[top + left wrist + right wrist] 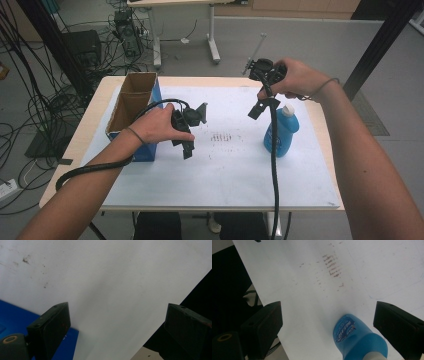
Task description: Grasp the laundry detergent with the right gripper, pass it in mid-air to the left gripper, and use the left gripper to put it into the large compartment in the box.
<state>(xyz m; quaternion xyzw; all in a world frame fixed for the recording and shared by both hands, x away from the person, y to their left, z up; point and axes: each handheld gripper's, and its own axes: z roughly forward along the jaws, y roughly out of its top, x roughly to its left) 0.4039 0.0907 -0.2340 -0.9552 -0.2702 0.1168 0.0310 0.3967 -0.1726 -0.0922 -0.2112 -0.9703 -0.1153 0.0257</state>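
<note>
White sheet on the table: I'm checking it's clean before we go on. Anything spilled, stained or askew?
Nothing spilled. The white sheet carries rows of brownish smudges near its middle, left of the upright blue bottle. The cardboard box sits square at the left edge.

Bottle [281, 131] stands on table [320, 150] (right), box [131, 107] left.

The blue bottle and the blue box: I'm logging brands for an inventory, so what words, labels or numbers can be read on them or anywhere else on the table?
Blue bottle: a round label with white lettering, too blurred to read.
Blue box: no legible print; a faint mark on its blue side in the left gripper view is too small to read.
White sheet: smudges, no text.
</note>
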